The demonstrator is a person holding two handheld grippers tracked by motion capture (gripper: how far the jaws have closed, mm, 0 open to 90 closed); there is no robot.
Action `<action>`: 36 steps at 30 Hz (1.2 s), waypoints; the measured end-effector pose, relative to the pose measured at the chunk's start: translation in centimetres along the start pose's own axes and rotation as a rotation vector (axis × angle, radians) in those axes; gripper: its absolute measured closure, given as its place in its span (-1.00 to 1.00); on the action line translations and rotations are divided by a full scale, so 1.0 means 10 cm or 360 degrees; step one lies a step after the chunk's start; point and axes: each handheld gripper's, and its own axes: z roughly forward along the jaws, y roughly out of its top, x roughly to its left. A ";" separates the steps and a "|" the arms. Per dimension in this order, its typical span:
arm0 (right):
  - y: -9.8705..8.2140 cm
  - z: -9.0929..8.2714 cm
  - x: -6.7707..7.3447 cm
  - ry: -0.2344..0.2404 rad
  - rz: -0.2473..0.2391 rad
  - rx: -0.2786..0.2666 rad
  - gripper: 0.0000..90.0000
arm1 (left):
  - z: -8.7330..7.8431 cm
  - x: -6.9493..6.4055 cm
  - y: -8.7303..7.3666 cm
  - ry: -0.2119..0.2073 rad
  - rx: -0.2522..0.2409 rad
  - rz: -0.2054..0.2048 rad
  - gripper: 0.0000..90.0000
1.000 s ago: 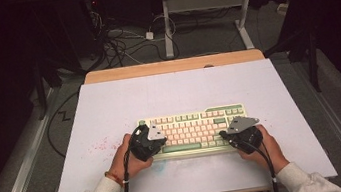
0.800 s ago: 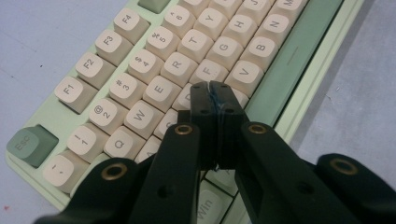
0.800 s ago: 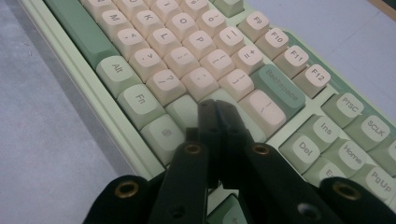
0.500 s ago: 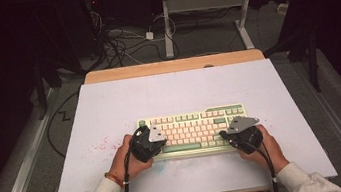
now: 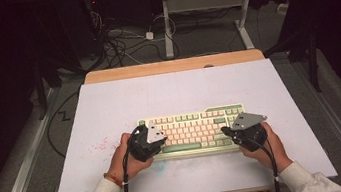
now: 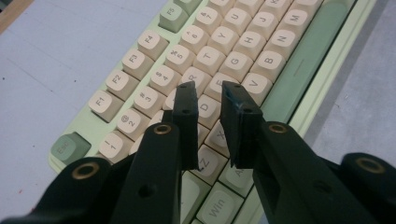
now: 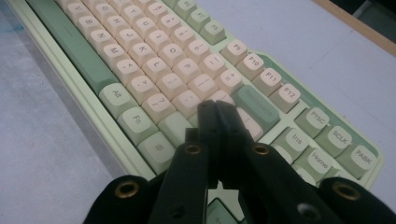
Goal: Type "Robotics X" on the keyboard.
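Keyboard (image 5: 192, 130) work is under way, with no finished result visible. Left claw (image 6: 209, 100) hovers over the left letter keys, its jaws a small gap apart after just opening, nothing between them. Right claw (image 7: 215, 112) has its jaws pressed together, empty, poised over keys near the green Backspace. Judging by this, both claws act as typing fingers and pressing goes on. Beyond them, the cream-and-green keyboard lies flat near the front of the pale counter (image 5: 109, 104), long axis running left to right, spacebar edge facing the person.
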 end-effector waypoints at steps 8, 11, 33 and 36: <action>0.02 -0.05 -0.01 -0.0012 0.0010 -0.0043 0.96 | -0.03 0.00 -0.01 0.0098 -0.0068 -0.0021 0.10; 0.02 -0.06 -0.01 -0.0016 0.0015 -0.0055 0.93 | -0.04 -0.01 -0.01 0.0114 -0.0092 -0.0020 -0.03; 0.03 -0.10 0.03 -0.0128 0.0062 -0.0172 -0.50 | -0.11 -0.09 -0.01 0.0217 -0.0218 -0.0022 -0.62; 0.05 -0.11 0.04 -0.0139 0.0060 -0.0182 -0.54 | -0.14 -0.11 0.00 0.0238 -0.0237 -0.0013 -0.62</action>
